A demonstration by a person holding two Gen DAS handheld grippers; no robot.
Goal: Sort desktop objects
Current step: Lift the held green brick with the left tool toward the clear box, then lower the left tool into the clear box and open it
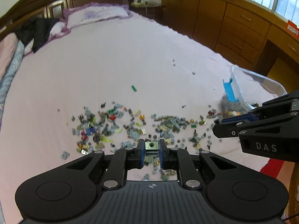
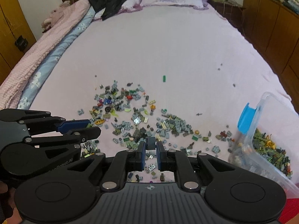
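**Both claws pinch a small brick above the scattered pile**

The left claw (image 1: 151,146) is drawn narrow, its jaws pressed on the two flat sides of a small olive-green block (image 1: 151,146) with a round hole in its face. The right claw (image 2: 151,143) is likewise narrow and grips a ribbed dark-blue piece (image 2: 151,142) at its tip. Both pieces are hard plastic, very light and stiff, but small and smooth, so I judge they could twist or pop out if squeezed off-centre; flat opposite faces are the safest hold, as both claws have now.

Below and ahead of the claws lies the loose pile of bricks (image 2: 142,119), mostly grey and green, spread across the pink bed (image 2: 168,46). A single green brick (image 2: 164,78) sits apart, farther up the bed. To the right, near the bed's edge, stands a clear plastic bin (image 2: 269,102) already partly filled with bricks, with a blue scoop (image 2: 245,120) leaning inside it. That bin looks like the likely place for both held pieces.
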